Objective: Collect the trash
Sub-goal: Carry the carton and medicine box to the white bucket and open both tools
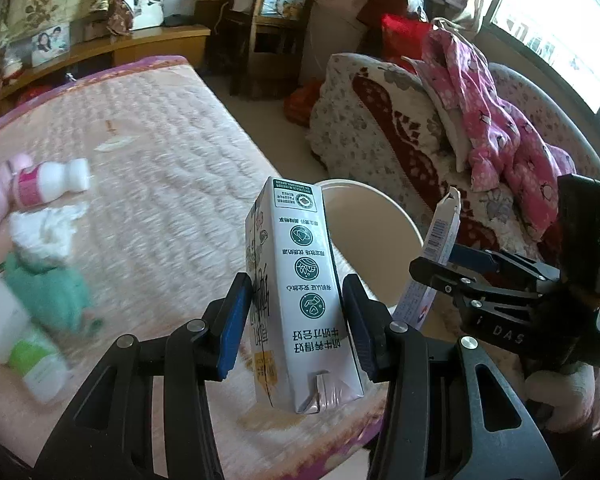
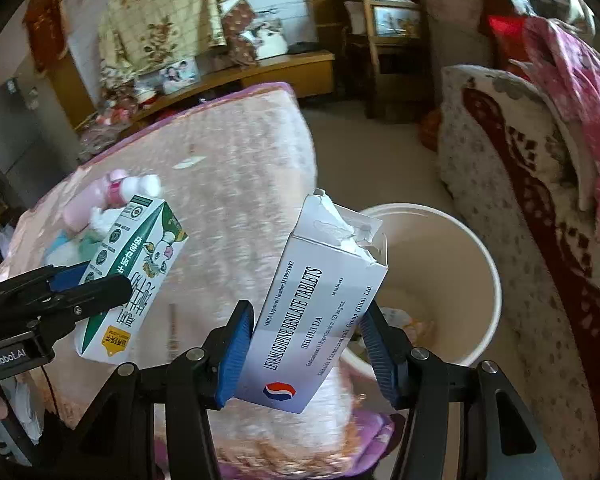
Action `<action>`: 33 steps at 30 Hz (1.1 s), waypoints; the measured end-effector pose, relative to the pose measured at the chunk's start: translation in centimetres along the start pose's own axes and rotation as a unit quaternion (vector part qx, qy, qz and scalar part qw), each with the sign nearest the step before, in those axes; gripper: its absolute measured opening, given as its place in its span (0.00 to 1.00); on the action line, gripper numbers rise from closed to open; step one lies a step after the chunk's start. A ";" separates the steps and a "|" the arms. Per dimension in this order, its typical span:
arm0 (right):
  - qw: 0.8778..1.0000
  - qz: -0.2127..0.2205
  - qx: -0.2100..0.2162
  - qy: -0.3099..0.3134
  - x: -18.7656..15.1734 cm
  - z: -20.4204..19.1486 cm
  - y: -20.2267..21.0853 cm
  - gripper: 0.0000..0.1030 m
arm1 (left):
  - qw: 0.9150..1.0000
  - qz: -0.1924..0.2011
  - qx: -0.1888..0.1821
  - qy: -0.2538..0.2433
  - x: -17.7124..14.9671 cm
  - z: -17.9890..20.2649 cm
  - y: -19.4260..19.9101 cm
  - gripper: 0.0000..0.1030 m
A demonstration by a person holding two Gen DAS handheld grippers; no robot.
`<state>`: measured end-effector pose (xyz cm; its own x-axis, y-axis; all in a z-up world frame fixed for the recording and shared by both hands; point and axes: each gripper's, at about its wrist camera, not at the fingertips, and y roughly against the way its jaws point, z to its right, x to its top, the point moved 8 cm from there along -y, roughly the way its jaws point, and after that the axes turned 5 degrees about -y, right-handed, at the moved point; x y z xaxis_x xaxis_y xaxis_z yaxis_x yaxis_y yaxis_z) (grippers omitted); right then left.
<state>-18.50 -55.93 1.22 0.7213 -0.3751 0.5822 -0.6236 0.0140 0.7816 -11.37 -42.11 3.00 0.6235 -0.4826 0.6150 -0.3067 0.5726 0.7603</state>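
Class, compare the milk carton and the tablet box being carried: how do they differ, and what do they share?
The milk carton is sealed; the tablet box has a torn-open top. The carton bears green print, the box black lettering. The left gripper holds the carton, the right gripper the box. Both are white and clamped by blue pads.

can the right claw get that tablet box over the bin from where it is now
Probably yes. The right claw grips the tablet box, and the open cream bin sits just beyond it off the bed corner with nothing between.
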 end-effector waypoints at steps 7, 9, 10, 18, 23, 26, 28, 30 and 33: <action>0.999 0.002 -0.038 -0.020 0.6 4.1 -1.1 0.52 | 1.000 -0.005 -0.018 -0.014 2.1 2.7 -3.1 0.44; 0.999 0.001 -0.044 -0.024 0.8 4.9 -1.6 0.52 | 1.000 -0.006 -0.026 -0.014 2.7 3.4 -3.9 0.44; 0.999 0.000 -0.048 -0.026 0.7 5.3 -1.8 0.52 | 0.999 -0.005 -0.029 -0.014 2.9 3.7 -4.3 0.44; 0.996 -0.003 -0.085 -0.020 0.6 7.4 -3.3 0.52 | 0.998 0.002 -0.055 -0.006 5.0 5.4 -6.8 0.44; 0.996 -0.009 -0.084 -0.030 0.2 8.2 -4.2 0.52 | 0.998 -0.001 -0.058 -0.007 5.1 5.9 -8.1 0.44; 0.996 -0.012 -0.084 -0.034 0.1 8.6 -4.7 0.52 | 0.998 0.000 -0.055 -0.013 4.9 6.0 -8.6 0.44; 0.996 -0.012 -0.084 -0.038 0.1 8.7 -5.0 0.52 | 0.998 0.001 -0.054 -0.013 5.0 6.1 -9.0 0.44; 0.996 -0.012 -0.083 -0.041 0.2 8.9 -5.3 0.52 | 0.999 0.003 -0.052 -0.014 5.1 6.0 -9.3 0.44; 0.995 -0.012 -0.084 -0.045 0.3 9.2 -5.7 0.52 | 0.999 0.008 -0.047 -0.018 5.4 6.1 -9.5 0.44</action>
<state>-17.49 -64.63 -5.13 0.7009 -0.4578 0.5469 -0.5419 0.1567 0.8257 -9.51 -54.20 0.38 0.5920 -0.4955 0.6356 -0.2463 0.6396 0.7282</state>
